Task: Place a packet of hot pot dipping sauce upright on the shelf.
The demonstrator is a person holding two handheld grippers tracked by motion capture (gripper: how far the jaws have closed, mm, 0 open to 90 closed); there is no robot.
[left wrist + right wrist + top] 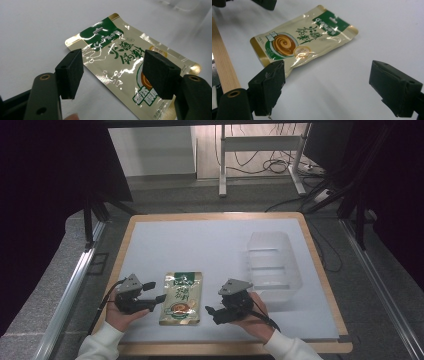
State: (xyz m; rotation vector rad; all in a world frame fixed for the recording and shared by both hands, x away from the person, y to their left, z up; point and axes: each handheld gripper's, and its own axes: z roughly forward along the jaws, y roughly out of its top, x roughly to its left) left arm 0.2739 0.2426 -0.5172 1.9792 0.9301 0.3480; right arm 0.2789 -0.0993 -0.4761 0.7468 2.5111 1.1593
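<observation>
My left tongs (pixel 159 292) stand spread, nothing between the pads, aimed toward 3 o'clock at the long left edge of the sachet (pixel 182 298); in the left gripper view the pads straddle the sachet's green-header half without touching it. My right tongs (pixel 210 312) are likewise spread and empty, pointing toward 9 o'clock, just beside the sachet's lower right corner. The sachet lies flat on the white desk (pixel 200 240), between the two tools, header end toward 12 o'clock, foil glossy and slightly puffed. At about 2 o'clock from the sachet, well apart, sits a clear plastic bin (pixel 272 262), which I judge to be the likely destination. Assessment of the step in hand: this is the approach to a first pinch. A flat foil pack offers little to bite, so I would lower one pad to the desk surface and slide it under the sealed edge rather than press down on the face, where the pads would skid. I would take the left edge near the header, close firmly, and hold the right tongs ready to steady the opposite edge if the pack slides.
</observation>
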